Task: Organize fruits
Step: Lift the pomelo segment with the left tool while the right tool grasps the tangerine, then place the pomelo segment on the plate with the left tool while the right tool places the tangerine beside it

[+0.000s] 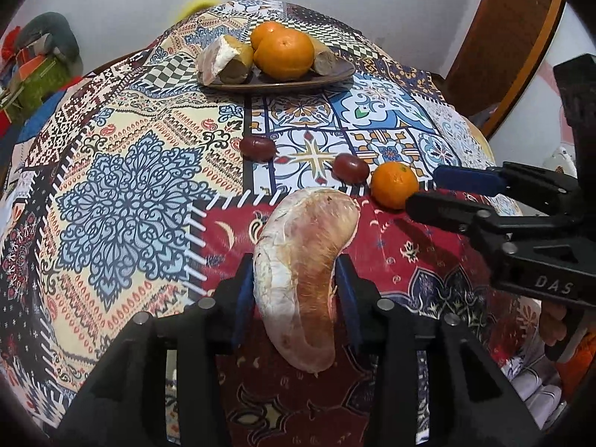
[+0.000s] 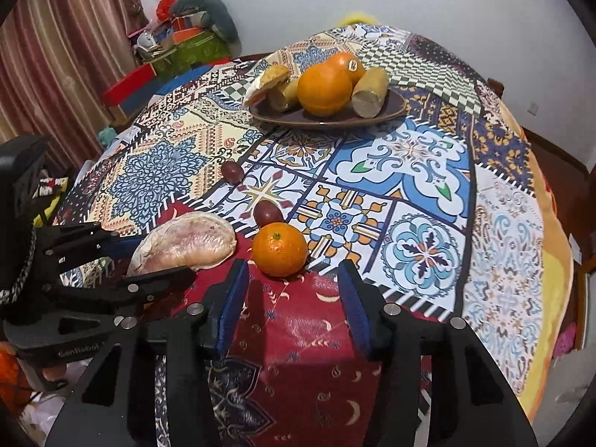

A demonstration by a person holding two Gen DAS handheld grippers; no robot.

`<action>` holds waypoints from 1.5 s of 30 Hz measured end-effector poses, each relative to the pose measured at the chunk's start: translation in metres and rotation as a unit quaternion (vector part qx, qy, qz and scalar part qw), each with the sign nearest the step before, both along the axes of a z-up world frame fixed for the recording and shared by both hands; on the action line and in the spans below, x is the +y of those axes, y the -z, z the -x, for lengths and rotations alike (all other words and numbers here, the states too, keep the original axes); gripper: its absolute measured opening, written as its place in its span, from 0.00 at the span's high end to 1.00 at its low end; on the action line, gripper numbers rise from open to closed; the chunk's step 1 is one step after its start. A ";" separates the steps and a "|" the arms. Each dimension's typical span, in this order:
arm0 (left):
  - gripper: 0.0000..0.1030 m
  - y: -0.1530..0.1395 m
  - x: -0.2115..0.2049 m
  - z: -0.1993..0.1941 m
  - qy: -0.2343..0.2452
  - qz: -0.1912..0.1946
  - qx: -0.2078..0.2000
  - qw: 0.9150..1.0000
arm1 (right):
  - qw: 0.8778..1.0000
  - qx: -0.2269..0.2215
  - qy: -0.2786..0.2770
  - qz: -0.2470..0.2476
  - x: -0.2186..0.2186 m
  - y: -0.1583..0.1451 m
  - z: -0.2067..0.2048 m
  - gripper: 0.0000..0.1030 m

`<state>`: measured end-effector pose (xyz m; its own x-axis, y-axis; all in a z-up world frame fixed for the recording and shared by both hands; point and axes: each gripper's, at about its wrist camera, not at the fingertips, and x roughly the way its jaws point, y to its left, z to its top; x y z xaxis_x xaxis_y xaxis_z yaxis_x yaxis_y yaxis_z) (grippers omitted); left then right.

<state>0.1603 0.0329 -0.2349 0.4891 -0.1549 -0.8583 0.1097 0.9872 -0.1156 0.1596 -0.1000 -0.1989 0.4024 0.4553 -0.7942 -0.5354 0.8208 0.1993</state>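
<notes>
A patterned cloth [image 2: 421, 171] covered the whole surface [image 1: 141, 193]. Far ahead of both grippers stood a dark plate [image 2: 391, 110] holding two oranges [image 2: 325, 88] and several pale peeled pieces [image 2: 367, 97]. The left gripper [image 1: 296, 283] was clenched around a curved pomelo segment [image 1: 305, 272], its blue pads pressing the segment's two sides; the segment's far end reached out ahead of the fingers, above the red part of the cloth. The right gripper [image 2: 294, 298] hung spread apart with nothing between its pads, just short of a small orange [image 2: 279, 249] lying on the cloth straight ahead of it. Just beyond that orange lay a dark red fruit [image 2: 268, 213], touching or nearly touching it. A second dark red fruit [image 2: 232, 172] lay farther ahead and to the left.
</notes>
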 end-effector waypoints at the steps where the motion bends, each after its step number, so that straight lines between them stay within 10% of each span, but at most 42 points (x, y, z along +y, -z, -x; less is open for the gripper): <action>1: 0.59 0.001 0.000 -0.003 0.000 0.000 -0.001 1.000 | 1.000 0.003 -0.001 -0.001 0.001 0.001 -0.001 0.55; 11: 0.59 0.005 -0.002 -0.019 0.017 -0.006 -0.004 1.000 | 1.000 0.018 -0.015 -0.019 0.011 0.008 -0.008 0.69; 45: 0.62 -0.069 0.008 -0.033 -0.006 -0.012 -0.095 0.995 | 0.996 -0.070 0.035 -0.038 -0.019 -0.055 -0.036 0.70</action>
<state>0.1938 0.0413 -0.1657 0.6445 -0.1289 -0.7537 0.1158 0.9908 -0.0705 0.1960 -0.1187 -0.1443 0.5394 0.4790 -0.6925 -0.5034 0.8427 0.1908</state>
